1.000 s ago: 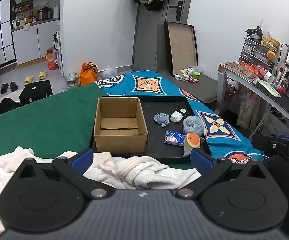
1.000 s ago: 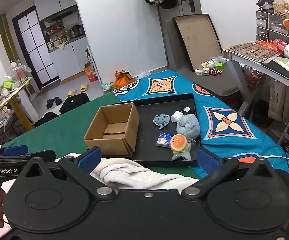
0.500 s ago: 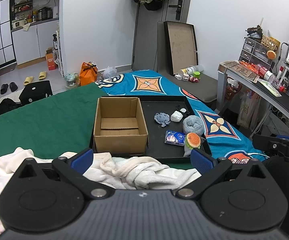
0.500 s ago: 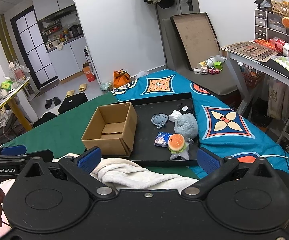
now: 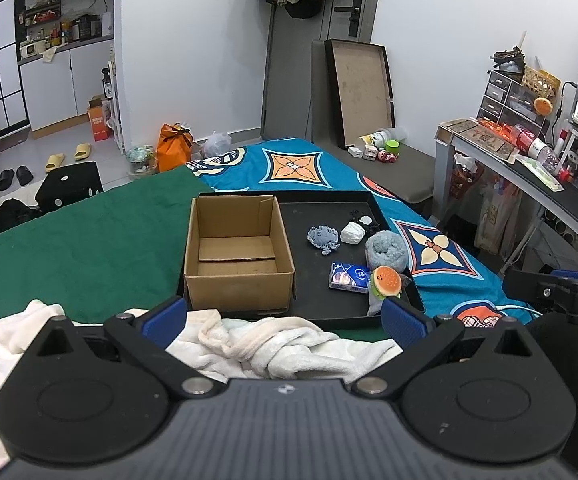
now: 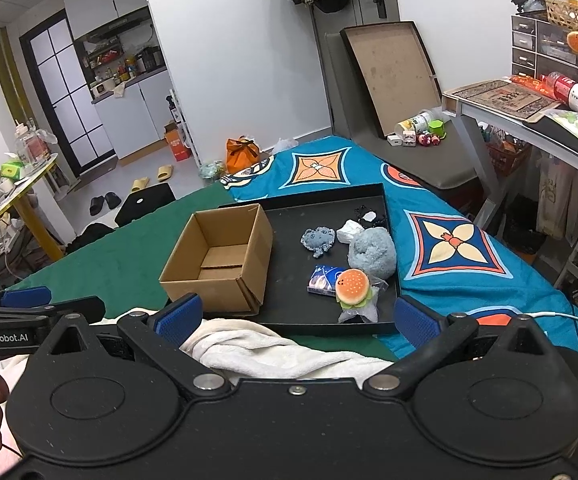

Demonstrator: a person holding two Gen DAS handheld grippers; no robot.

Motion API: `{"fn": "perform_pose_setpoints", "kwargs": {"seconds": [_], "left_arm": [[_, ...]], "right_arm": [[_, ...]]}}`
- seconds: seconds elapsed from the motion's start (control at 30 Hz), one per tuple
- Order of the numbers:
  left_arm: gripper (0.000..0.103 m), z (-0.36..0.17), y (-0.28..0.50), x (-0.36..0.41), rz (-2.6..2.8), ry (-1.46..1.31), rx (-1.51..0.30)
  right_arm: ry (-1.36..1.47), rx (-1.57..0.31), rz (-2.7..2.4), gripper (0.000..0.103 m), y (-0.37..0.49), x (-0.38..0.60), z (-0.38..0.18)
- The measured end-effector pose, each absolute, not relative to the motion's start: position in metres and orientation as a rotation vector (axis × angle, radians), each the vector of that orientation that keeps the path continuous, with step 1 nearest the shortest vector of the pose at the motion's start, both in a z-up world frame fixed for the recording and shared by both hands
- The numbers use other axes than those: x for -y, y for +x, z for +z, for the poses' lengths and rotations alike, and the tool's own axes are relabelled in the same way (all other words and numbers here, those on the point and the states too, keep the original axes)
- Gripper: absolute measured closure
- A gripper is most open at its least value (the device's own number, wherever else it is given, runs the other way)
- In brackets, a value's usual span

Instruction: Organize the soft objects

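Bedroom, green cloth (image 5: 69, 248) on bed; black tray (image 5: 329, 208) holds cardboard box (image 5: 237, 248). Both tools (image 5: 283, 320) (image 6: 295, 314) spread apart, empty.

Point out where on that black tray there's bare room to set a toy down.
Black tray: bare strip between cardboard box and octopus toy, plus the far edge behind them. Crowded on the right: grey plush, burger toy, blue packet. The box is empty too.

Orange bag (image 5: 173, 145) and yellow slippers (image 5: 69, 156) sit on the floor.
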State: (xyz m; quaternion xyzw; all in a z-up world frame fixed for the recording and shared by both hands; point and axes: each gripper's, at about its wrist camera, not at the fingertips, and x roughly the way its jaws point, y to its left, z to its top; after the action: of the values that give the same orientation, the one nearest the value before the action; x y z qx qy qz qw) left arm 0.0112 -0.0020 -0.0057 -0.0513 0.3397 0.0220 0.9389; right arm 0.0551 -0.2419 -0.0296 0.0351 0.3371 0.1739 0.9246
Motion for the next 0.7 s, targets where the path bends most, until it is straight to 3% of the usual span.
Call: {"fn": "perform_pose_setpoints", "kwargs": {"seconds": [0.7], "left_arm": [[0.0, -0.014, 0.057, -0.014, 0.087, -0.092, -0.734]], "right_arm": [[0.078, -0.77, 0.342, 0.0, 0.109, 0.235, -0.052]]}}
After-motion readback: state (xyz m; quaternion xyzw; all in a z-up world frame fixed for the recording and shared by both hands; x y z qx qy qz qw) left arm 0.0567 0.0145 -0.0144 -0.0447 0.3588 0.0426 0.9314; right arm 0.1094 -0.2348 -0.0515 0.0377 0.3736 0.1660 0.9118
